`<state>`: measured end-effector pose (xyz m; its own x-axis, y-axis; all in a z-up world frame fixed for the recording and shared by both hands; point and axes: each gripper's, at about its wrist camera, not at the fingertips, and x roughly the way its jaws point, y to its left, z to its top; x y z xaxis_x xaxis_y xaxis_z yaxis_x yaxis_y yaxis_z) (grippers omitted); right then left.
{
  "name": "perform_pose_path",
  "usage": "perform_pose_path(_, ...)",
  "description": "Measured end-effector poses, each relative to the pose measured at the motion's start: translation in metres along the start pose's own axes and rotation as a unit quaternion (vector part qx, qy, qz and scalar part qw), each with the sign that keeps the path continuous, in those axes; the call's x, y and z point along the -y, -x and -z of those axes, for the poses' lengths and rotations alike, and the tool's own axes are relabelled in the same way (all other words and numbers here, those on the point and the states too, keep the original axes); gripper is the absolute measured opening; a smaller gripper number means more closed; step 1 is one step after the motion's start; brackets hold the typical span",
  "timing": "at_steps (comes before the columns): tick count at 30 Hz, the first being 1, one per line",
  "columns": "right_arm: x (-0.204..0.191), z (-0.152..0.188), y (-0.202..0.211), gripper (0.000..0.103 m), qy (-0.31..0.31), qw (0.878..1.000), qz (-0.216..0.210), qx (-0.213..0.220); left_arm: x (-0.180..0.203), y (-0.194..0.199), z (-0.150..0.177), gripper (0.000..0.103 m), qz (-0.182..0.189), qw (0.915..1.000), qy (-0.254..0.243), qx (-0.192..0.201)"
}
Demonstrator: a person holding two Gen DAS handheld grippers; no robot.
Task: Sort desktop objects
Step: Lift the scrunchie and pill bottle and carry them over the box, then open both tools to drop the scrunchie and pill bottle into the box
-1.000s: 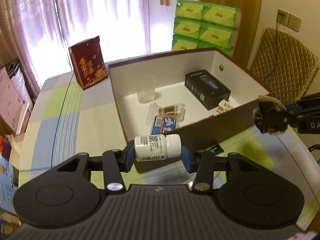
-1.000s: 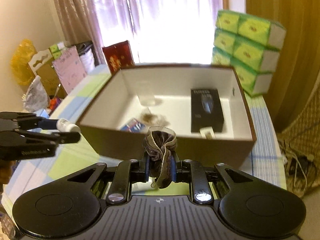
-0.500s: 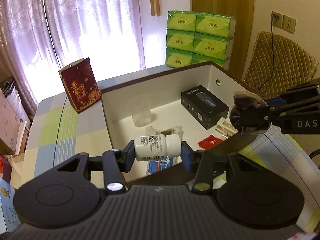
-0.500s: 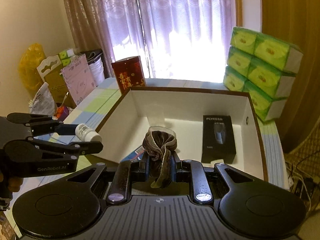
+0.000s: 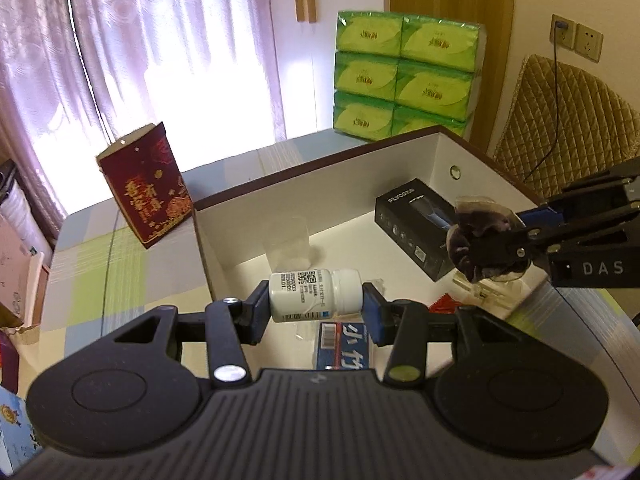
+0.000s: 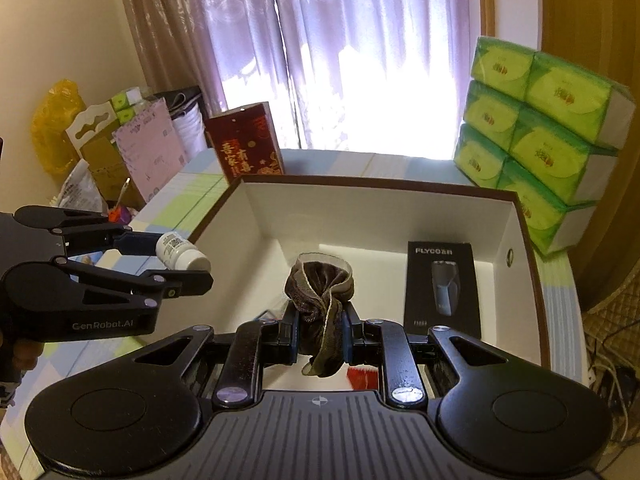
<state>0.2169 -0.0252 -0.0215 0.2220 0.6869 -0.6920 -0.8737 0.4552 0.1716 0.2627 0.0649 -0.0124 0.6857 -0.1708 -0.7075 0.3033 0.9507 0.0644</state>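
A checked tablecloth (image 5: 120,264) carries the open box (image 6: 516,248). Over the box's near-left part, the left gripper (image 5: 316,304) clamps a white bottle (image 5: 314,294) lying crosswise; over its near-middle, the right gripper (image 6: 320,334) pinches a brown scrunchie (image 6: 320,292). Both loads hang above the box floor.

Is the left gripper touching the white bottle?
Touching. The left wrist view shows the left gripper clamping the white bottle end to end, a pad pressed on its base and another on its cap.
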Motion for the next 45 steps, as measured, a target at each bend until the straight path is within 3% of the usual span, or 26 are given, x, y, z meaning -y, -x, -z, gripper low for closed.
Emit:
perform_pose_path(13, 0.017, -0.025, -0.081, 0.017, 0.002, 0.998, 0.015, -0.068, -0.02, -0.087, -0.024, 0.042, 0.017, 0.9974, -0.014, -0.069)
perform_pose_path(21, 0.03, -0.033, -0.111, 0.017, -0.002, 0.995, 0.024, -0.094, -0.025, -0.128, -0.03, 0.042, 0.008, 0.9938, -0.033, -0.106)
perform_pose_path(39, 0.042, -0.034, -0.125, 0.017, -0.006, 0.995, 0.03, -0.095, -0.024, -0.139, -0.034, 0.045, 0.001, 0.9936, -0.047, -0.103)
perform_pose_path(42, 0.04, -0.034, -0.122, 0.024, 0.004, 0.996, 0.029, -0.081, -0.025, -0.137, -0.035, 0.046, -0.001, 0.9939, -0.045, -0.101)
perform_pose_path(44, 0.038, -0.034, -0.12, 0.037, 0.006, 0.997, 0.028, -0.073, -0.025, -0.134, -0.036, 0.048, -0.005, 0.9942, -0.043, -0.099)
perform_pose_path(45, 0.037, -0.034, -0.117, 0.05, 0.009, 0.997, 0.026, -0.066, -0.024, -0.133, -0.036, 0.048, -0.006, 0.9943, -0.043, -0.097)
